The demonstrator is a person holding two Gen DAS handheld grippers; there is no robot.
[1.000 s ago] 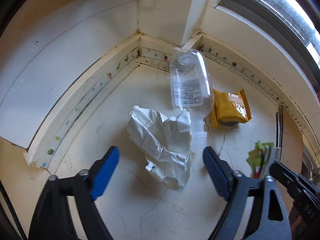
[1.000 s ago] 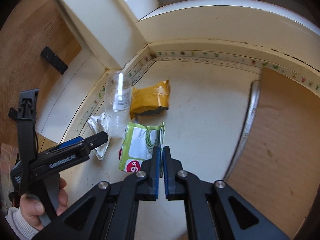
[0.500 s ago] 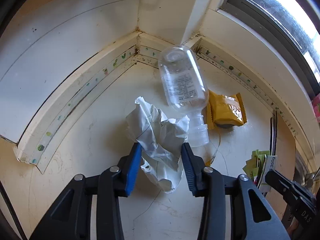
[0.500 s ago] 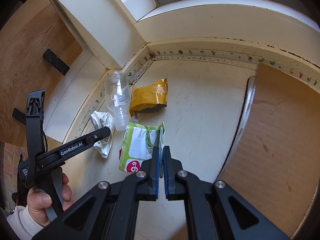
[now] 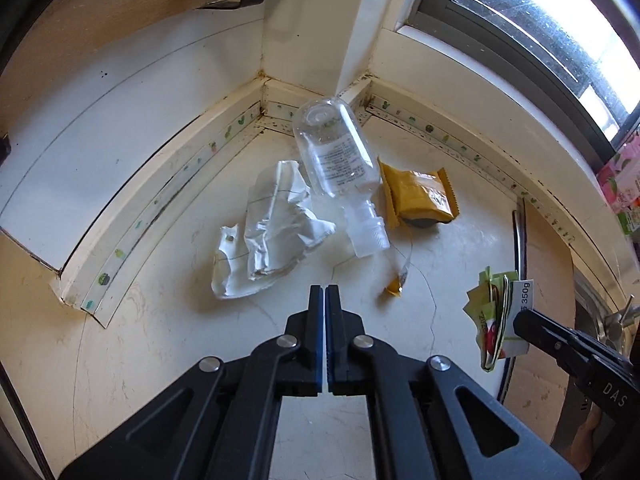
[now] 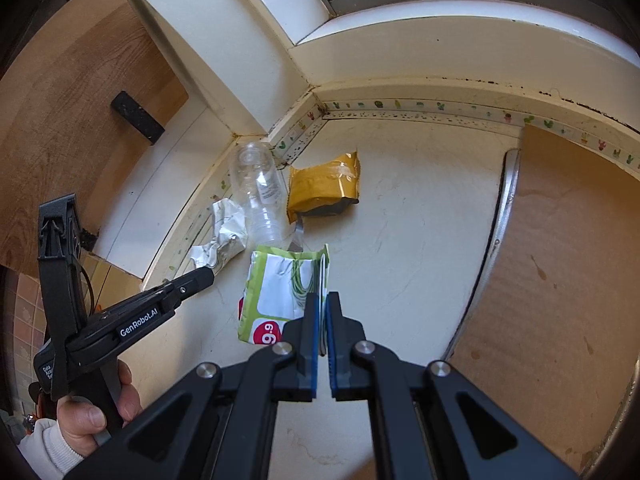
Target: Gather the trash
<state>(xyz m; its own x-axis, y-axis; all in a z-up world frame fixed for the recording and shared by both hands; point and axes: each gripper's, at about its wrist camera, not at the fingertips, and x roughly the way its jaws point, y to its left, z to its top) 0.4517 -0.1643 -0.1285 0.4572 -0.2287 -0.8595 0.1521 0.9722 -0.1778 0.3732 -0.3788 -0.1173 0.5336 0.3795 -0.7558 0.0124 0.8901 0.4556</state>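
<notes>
Each black gripper point(image 5: 324, 292) has blue pads, silver screws and white "GenRobot.AI" lettering; the sleeve point(image 6: 48, 446) is white.

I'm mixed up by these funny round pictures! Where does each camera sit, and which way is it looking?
Left wrist: rides the left gripper, looking down into the counter corner at crumpled white paper; its shut jaws and the right gripper show.
Right wrist: rides the right gripper, clamped on a green-and-white packet, facing the same corner; a hand holding the left gripper shows.
Shared: the paper, a clear plastic bottle, a yellow snack wrapper.
</notes>
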